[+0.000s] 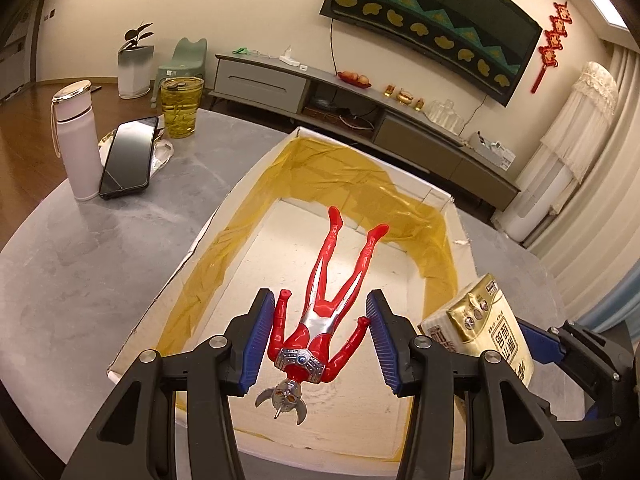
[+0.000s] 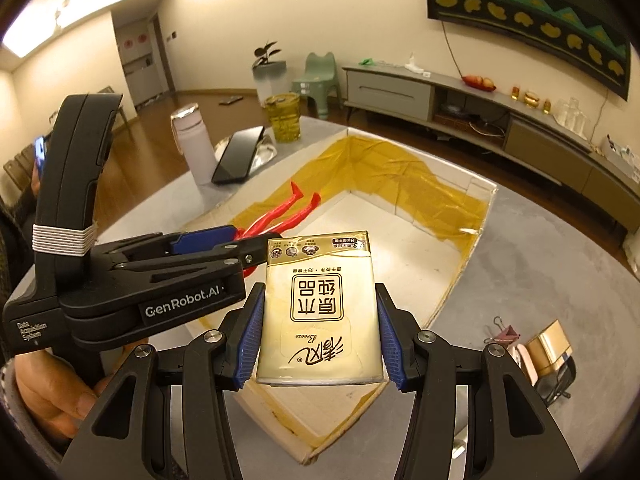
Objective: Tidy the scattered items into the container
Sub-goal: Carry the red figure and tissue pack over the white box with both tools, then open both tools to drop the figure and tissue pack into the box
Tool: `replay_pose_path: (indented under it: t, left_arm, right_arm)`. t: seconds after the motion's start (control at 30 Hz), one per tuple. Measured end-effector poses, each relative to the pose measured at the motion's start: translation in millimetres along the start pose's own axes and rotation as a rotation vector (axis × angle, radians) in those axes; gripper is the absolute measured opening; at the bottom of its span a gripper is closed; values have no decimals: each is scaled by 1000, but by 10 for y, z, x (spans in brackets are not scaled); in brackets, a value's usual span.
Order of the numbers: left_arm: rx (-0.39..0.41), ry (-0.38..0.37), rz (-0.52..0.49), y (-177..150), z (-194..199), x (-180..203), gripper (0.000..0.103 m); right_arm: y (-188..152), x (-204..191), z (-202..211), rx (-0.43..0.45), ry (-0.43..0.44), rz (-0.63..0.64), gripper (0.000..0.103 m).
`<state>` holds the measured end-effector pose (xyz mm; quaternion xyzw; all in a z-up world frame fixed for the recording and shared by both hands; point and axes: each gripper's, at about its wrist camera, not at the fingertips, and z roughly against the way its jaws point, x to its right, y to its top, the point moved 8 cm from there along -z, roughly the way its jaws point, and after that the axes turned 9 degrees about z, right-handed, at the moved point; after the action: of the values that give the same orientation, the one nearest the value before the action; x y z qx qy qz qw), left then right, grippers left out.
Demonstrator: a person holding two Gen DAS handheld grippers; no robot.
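Note:
A white cardboard box [image 1: 208,236] lined with yellow tape lies on the grey table [image 1: 100,260]. My left gripper [image 1: 320,340] hangs over the box, its blue pads pressed against the spread arms of a red and silver toy figure [image 1: 320,312]. The figure is head towards me, with its legs pointing at the far wall. In the right wrist view those red legs [image 2: 298,208] stick out above the box [image 2: 460,276]. My right gripper [image 2: 320,332] is shut on a cream and gold tissue pack [image 2: 320,304], held over the box's near end. That pack [image 1: 480,320] also shows beside the left gripper.
A white bottle [image 1: 76,140], a dark phone [image 1: 128,156] and a yellow-green cup [image 1: 182,106] stand left of the box. Right of it lie a binder clip [image 2: 502,330], a gold box [image 2: 550,346] and a pale item [image 2: 524,360]. A person's hand [image 2: 48,396] holds the left gripper.

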<state>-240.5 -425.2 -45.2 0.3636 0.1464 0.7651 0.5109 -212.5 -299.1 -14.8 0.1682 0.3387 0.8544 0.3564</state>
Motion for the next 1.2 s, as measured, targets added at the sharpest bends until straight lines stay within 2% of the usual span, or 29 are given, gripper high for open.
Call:
replay_pose_path:
  t: [0.27,0.93,1.2]
  left_arm:
    - [-38,34,-3,-62,-133,-58,49]
    - [-22,75,-38,-80,-149,-62,50]
    - [-26,66,-40,-91,-149,-29,56]
  right_arm:
    - [-102,78,-150,-41,-1,2,54]
    - [-139,106,-235,-58,-8,0,56]
    - [-165,118,-232,-58,15,-27,56]
